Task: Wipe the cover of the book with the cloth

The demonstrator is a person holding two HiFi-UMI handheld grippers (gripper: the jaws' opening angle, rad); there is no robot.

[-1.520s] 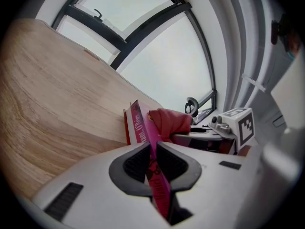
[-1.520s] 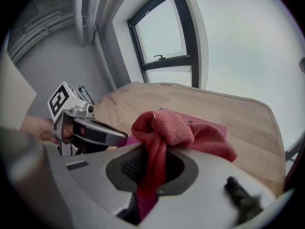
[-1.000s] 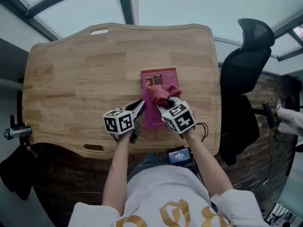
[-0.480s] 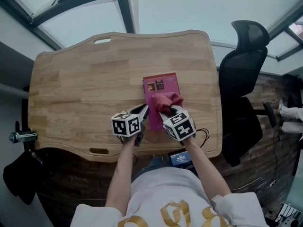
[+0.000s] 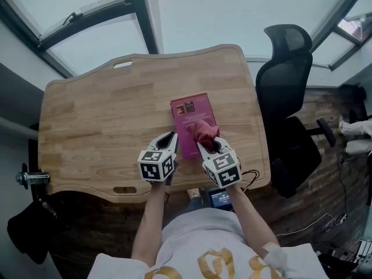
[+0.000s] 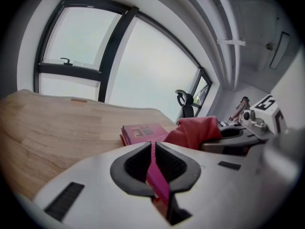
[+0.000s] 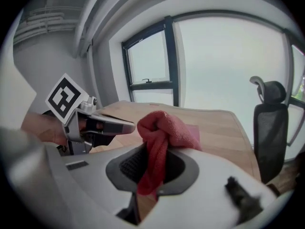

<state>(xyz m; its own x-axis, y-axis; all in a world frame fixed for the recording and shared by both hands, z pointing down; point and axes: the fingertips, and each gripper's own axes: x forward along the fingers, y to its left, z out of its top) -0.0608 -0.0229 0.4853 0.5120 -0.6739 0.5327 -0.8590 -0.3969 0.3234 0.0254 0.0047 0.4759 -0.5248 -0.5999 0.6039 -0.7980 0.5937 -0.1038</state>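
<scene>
A pink book [image 5: 189, 114] lies flat on the wooden table [image 5: 104, 115], right of the middle. A bunched red cloth [image 5: 203, 131] rests on the book's near half, and my right gripper [image 5: 207, 145] is shut on it. In the right gripper view the cloth [image 7: 159, 128] fills the jaws, with a strip of the book [image 7: 193, 129] behind it. My left gripper [image 5: 172, 138] sits at the book's near left edge. Seen from the left gripper [image 6: 152, 151], its jaws are shut on a thin pink edge of the book [image 6: 142, 131], with the cloth [image 6: 195, 131] and right gripper [image 6: 238, 138] to the right.
A black office chair [image 5: 285, 92] stands right of the table. A small lit screen [image 5: 221, 197] sits below the table's near edge. The table has a slot cut-out [image 5: 122, 64] at its far side, and a clamp [image 5: 28, 178] is at its left end. Windows lie beyond.
The right gripper has drawn the cloth back along the cover toward the book's near end. The left gripper has stayed at the book's near left edge.
</scene>
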